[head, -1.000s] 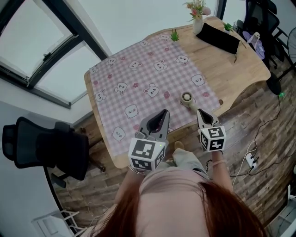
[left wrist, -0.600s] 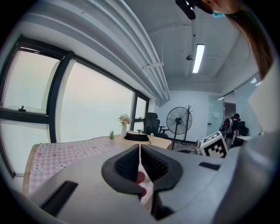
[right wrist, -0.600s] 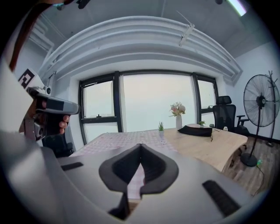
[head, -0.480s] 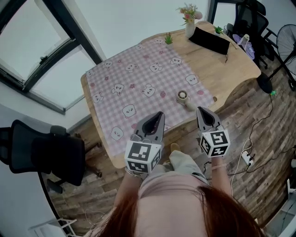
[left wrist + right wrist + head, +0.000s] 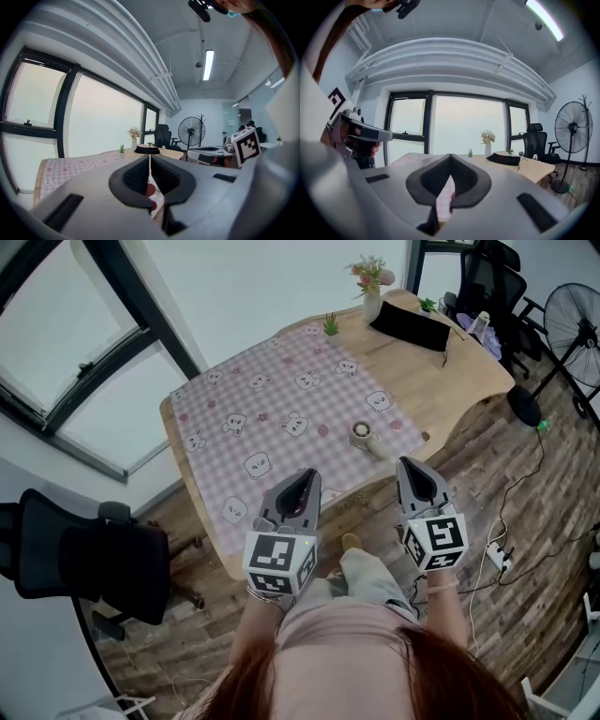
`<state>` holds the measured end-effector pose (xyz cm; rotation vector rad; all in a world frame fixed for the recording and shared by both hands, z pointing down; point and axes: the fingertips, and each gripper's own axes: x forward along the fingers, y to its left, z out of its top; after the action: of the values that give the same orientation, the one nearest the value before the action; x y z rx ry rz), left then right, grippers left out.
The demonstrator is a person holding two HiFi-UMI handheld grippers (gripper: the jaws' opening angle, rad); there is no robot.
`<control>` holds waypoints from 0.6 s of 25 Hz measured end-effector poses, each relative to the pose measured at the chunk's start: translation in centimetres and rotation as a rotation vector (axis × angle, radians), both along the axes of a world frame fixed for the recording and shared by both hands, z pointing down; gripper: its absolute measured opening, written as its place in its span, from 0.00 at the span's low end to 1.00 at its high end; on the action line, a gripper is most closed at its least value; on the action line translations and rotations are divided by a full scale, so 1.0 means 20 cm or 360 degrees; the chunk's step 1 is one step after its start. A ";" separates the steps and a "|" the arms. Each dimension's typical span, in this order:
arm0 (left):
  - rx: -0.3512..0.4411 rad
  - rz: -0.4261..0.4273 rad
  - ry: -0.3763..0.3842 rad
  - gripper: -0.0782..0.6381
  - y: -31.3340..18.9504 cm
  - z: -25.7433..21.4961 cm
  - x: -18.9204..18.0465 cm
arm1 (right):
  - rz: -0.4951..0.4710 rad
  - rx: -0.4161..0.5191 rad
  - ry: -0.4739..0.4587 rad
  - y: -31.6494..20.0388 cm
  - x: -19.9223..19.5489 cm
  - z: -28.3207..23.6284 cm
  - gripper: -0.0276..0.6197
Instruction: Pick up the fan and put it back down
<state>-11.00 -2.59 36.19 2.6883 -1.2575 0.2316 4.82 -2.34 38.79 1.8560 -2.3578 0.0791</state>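
Observation:
A small hand-held fan (image 5: 364, 437) with a round pale head and a short handle lies on the pink checked cloth (image 5: 281, 399), near the table's front edge. Both grippers hover on the person's side of that edge, above the lap. My left gripper (image 5: 301, 475) points at the cloth, left of the fan, with its jaws pressed together and nothing between them (image 5: 149, 157). My right gripper (image 5: 407, 464) sits just right of the fan and short of it, also shut and empty (image 5: 450, 157). Neither touches the fan.
The wooden table (image 5: 450, 381) carries a flower vase (image 5: 371, 285), a black pouch (image 5: 411, 326) and a tiny green plant (image 5: 330, 326) at its far end. A black office chair (image 5: 89, 559) stands at the left. A floor fan (image 5: 574, 320) and a power strip (image 5: 494, 556) are at the right.
Both grippers have drawn back from the table edge and risen, the right one more. The table and fan now look smaller and further off; the fan has not moved on the cloth.

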 end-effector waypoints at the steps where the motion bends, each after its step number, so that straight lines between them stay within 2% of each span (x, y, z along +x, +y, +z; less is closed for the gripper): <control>1: 0.0006 0.0002 0.0004 0.13 0.02 -0.01 0.00 | 0.0009 0.0020 -0.0006 0.02 0.01 -0.02 0.04; 9: 0.0118 0.0054 -0.0031 0.13 0.14 -0.10 0.06 | 0.0011 0.0130 0.0023 0.16 -0.03 -0.17 0.04; 15: 0.0168 0.0063 -0.0051 0.13 0.18 -0.18 0.18 | -0.0033 0.0129 0.0023 0.19 0.01 -0.26 0.04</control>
<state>-7.44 0.92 32.66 2.8115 -1.2605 0.2200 5.10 1.54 33.54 1.8607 -2.4041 -0.0327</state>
